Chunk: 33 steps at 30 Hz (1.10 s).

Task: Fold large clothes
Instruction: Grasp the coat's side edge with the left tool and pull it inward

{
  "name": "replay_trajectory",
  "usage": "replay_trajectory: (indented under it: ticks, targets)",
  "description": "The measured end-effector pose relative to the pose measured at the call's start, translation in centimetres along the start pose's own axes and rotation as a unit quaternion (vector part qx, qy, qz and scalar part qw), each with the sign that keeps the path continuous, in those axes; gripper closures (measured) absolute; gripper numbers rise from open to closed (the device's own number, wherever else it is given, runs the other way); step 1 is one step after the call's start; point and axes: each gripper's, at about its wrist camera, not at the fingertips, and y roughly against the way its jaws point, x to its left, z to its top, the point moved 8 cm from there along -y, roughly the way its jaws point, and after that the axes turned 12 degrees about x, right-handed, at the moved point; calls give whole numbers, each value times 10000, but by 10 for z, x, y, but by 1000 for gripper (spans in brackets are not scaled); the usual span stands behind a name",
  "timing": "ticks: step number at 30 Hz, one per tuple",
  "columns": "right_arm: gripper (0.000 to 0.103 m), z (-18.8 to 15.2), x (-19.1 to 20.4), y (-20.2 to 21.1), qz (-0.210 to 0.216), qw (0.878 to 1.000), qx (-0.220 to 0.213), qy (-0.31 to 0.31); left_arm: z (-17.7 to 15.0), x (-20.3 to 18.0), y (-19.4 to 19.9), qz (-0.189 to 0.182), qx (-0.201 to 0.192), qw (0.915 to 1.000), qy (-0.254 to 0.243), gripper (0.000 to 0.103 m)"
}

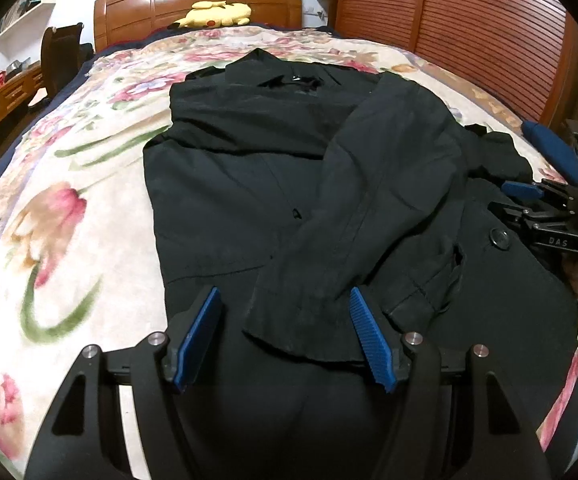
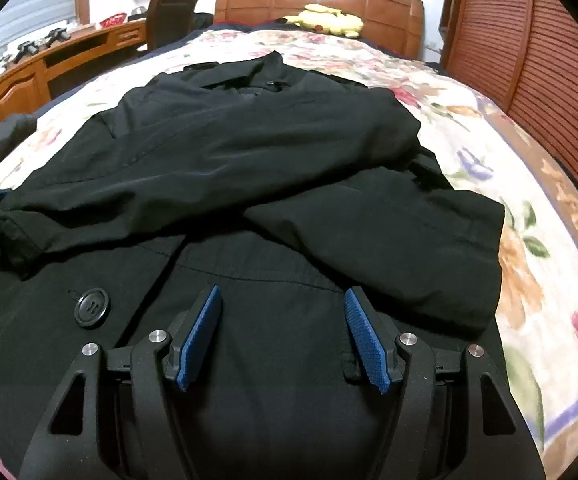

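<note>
We saw a black coat (image 1: 225,184) spread flat on a bed (image 1: 69,216) with a floral cover, its collar (image 1: 289,76) at the far end toward the wooden headboard (image 1: 197,4). Both sleeves were folded in across the chest: one sleeve (image 1: 369,200) ran from the far right shoulder to a cuff (image 1: 301,328) near the left hand-held gripper (image 1: 285,300). That gripper hung over the near hem with its blue pads (image 1: 199,340) apart, the cuff lying between them; we could not tell whether either pad touched the cloth. The right hand-held gripper (image 2: 283,300) hung over the coat's near right part, jaws likewise apart, nothing clamped. A large black button (image 2: 92,307) sat just left of it. In the left wrist view, the right gripper appeared at the right edge of the bed. A yellow plush (image 1: 217,14) lay against the headboard.
</note>
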Motion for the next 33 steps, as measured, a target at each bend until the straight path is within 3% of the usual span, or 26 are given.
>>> replay_trajectory:
  ticks: [4, 6, 10, 12, 15, 18, 22, 26, 31, 33]
  targets:
    - [37, -1, 0, 0, 9, 10000, -3, -3, 0, -1, 0, -38, -11, 10000, -34, 39]
    - [37, -1, 0, 0, 22, 10000, -12, -14, -1, -3, 0, -210, 11, 9997, -77, 52]
    - [37, -1, 0, 0, 19, 10000, -14, -14, 0, -2, 0, -399, 31, 9992, -38, 68]
    - [37, -1, 0, 0, 22, 10000, -14, -14, 1, -2, 2, -419, -4, 9991, -39, 84]
    - [37, -2, 0, 0, 36, 10000, -13, -22, 5, -1, 14, -303, -241, 9992, -77, 97]
    - [37, -2, 1, 0, 24, 10000, -18, -19, 13, 7, 26, -82, -538, 9985, 41, 99]
    - [37, -1, 0, 0, 2, 10000, -30, -15, 20, 38, 44, 116, -874, 9945, 558, 99]
    - [37, -1, 1, 0, -9, 10000, -38, -11, 22, 55, 48, 208, -964, 9925, 719, 98]
    - [37, -2, 4, 0, 18, 10000, -42, -28, 19, 59, 47, 259, -967, 9921, 751, 87]
    - [37, -2, 3, 0, 18, 10000, -44, -28, 16, 58, 50, 247, -1000, 9921, 711, 73]
